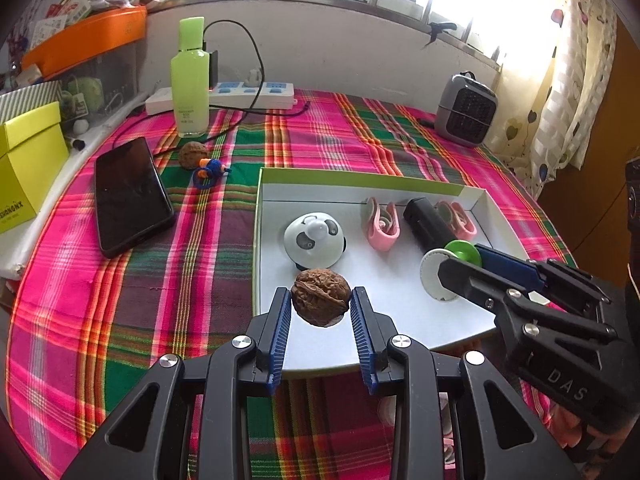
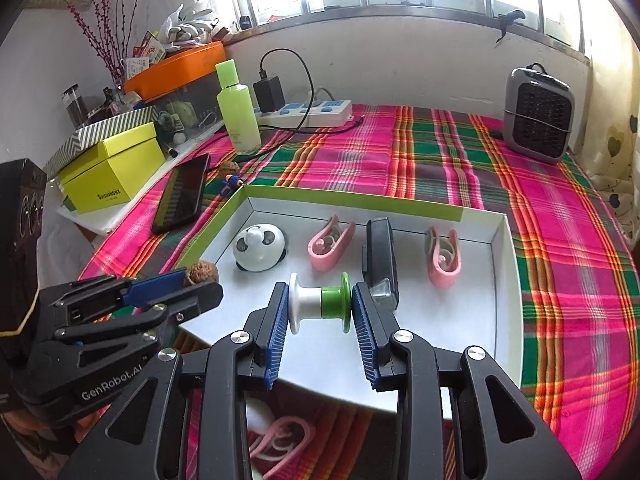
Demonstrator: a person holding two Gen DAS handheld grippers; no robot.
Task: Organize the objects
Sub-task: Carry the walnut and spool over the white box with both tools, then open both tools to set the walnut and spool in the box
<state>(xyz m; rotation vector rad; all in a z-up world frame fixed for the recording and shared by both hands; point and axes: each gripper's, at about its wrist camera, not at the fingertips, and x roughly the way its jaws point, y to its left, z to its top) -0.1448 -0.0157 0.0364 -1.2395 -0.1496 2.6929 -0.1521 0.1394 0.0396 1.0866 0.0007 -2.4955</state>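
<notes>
Both grippers are hovering over the white tray point(image 2: 504, 280), the left gripper point(image 1: 320, 304) clutching a walnut point(image 1: 321, 296), the right gripper point(image 2: 319, 306) pinching a spool point(image 2: 320, 303) (releasing probably comes next).

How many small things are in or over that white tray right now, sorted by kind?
Wrinkled brown walnut, held in the left tool: 1
White-and-green plastic spool, held in the right tool: 1
Pink plastic clips: 2
Black-and-white panda dome: 1
Black rectangular gadget: 1
Total: 6
</notes>
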